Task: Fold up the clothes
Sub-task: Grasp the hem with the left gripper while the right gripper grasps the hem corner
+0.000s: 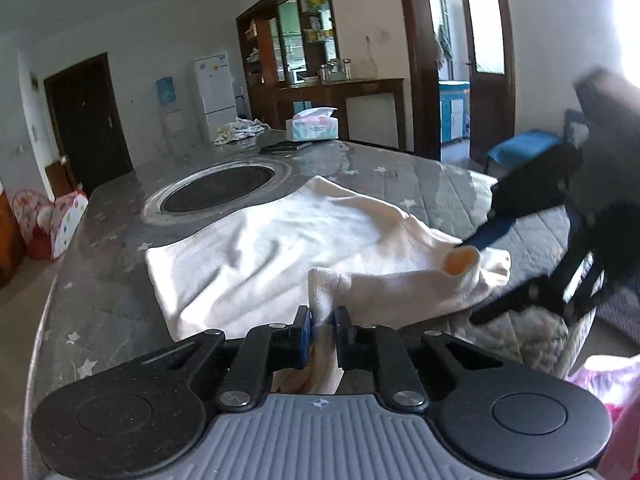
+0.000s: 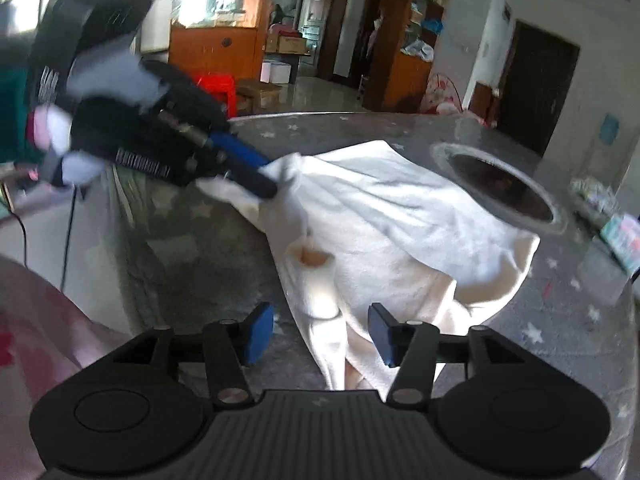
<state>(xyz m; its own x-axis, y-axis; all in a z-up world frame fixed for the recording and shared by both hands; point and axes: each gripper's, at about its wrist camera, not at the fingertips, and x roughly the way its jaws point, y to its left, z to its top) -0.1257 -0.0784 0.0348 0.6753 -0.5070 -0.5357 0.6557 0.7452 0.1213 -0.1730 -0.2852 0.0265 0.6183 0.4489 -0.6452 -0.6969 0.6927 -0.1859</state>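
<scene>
While my left fingers (image 1: 323,322) clamp the cream garment's (image 1: 280,240) sleeve for folding, my right fingers (image 2: 320,334) stand apart, straddling its fabric.

No lettering reads clearly; the tissue box (image 1: 312,127) at twelve o'clock on the table (image 1: 104,288) shows only blurred print.

White fridge (image 1: 214,90), dark door (image 1: 86,120), wooden cabinets (image 1: 288,46), bright daylight.

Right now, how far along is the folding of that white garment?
Barely begun. The white garment lies spread and wrinkled on the table, no neat fold visible. The left gripper pinches one edge; the right gripper is open over another part. All folding remains.
</scene>
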